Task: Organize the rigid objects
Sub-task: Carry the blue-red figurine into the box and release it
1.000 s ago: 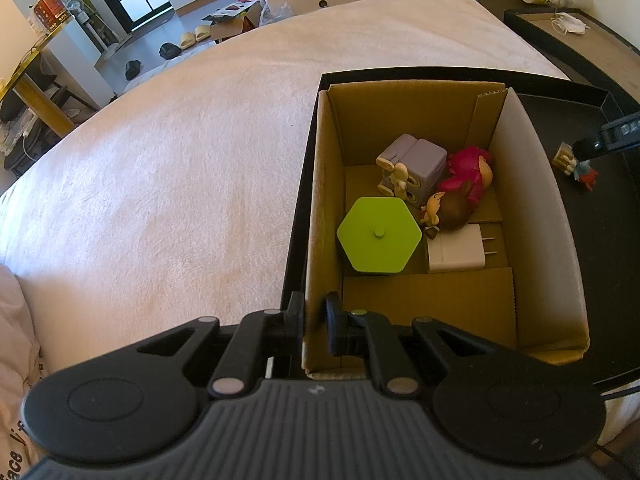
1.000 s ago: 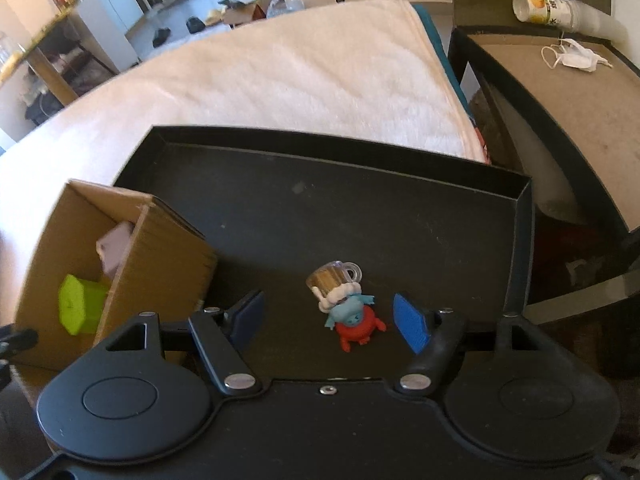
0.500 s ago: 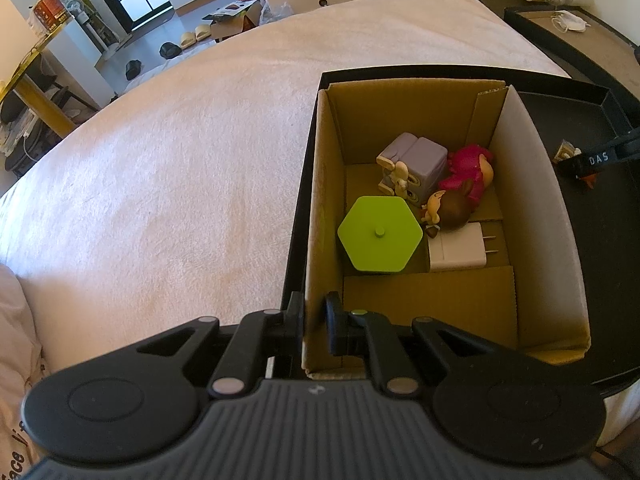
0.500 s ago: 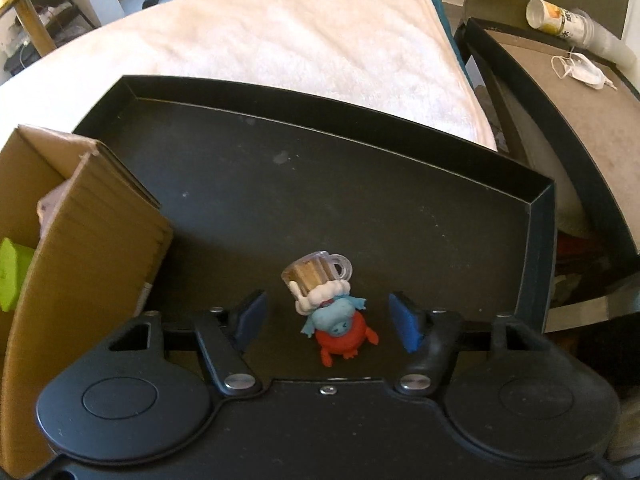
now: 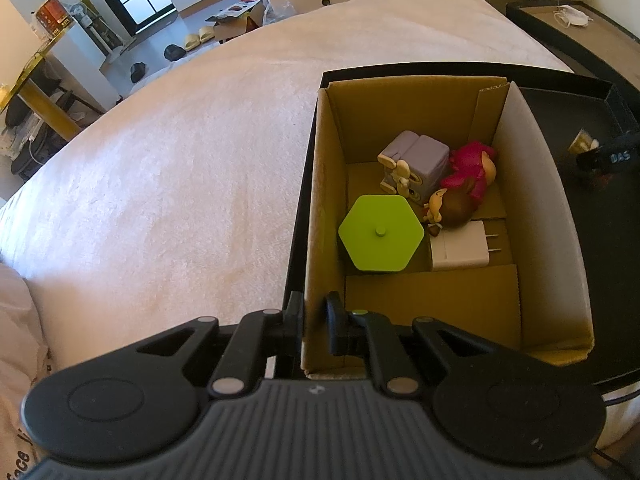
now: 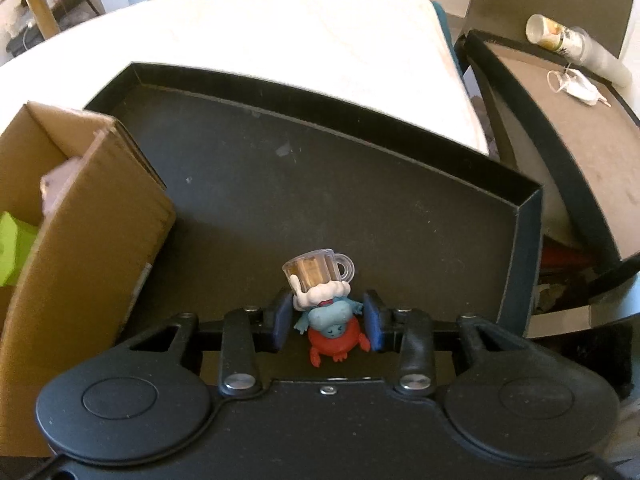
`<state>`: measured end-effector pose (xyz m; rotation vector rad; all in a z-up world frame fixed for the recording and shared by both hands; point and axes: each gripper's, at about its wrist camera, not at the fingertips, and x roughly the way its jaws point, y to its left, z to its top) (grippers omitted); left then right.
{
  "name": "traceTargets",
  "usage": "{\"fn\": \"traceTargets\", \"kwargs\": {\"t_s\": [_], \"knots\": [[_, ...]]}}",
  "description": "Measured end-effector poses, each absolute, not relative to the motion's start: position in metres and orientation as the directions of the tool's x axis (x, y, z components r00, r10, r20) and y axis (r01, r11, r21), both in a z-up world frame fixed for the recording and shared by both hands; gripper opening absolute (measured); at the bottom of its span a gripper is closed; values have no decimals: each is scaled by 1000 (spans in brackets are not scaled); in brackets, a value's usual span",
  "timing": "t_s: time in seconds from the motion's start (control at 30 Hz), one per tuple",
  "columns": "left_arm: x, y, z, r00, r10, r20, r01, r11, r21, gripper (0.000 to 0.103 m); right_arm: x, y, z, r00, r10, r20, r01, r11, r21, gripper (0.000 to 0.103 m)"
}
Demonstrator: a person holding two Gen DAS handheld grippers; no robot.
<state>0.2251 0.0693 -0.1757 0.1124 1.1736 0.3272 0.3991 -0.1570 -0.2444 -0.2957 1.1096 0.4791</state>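
Right tongs [image 6: 327,322] now closed on blue-and-red, mug-topped figurine [image 6: 326,312]

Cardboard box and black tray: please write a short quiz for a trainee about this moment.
1. True or false: the left claw is shut on the wall of the cardboard box.
2. What is the right claw shut on?
3. The white charger lies: A) in the box; B) on the black tray; C) on the bed.

Key: 1 true; 2 the small figurine with a mug on top; 3 A.
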Motion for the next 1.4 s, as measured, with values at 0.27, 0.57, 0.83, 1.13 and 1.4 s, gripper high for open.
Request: {"fn": "traceTargets", "kwargs": {"t_s": [0.27,0.57,0.83,1.13,1.4], "knots": [[228,69,-175,329,301,-895,-192,949,248,10,390,-163,-209,446,266,-855,-507,862,4,37],[234,71,-175,303,292,-907,-188,952,244,10,369,-156,-162,509,386,-769,-558,829,46,37],[236,71,-175,291,284,-913,-190,953,236,10,358,-150,-126,432,555,-711,-633,748,199,37],[233,75,-172,294,265,-919,-200,957,212,10,353,-135,-123,377,604,-702,-668,703,245,37],[231,78,-171,306,243,-921,-197,962,188,10,346,-114,-129,315,631,-709,-700,659,276,37]]}}
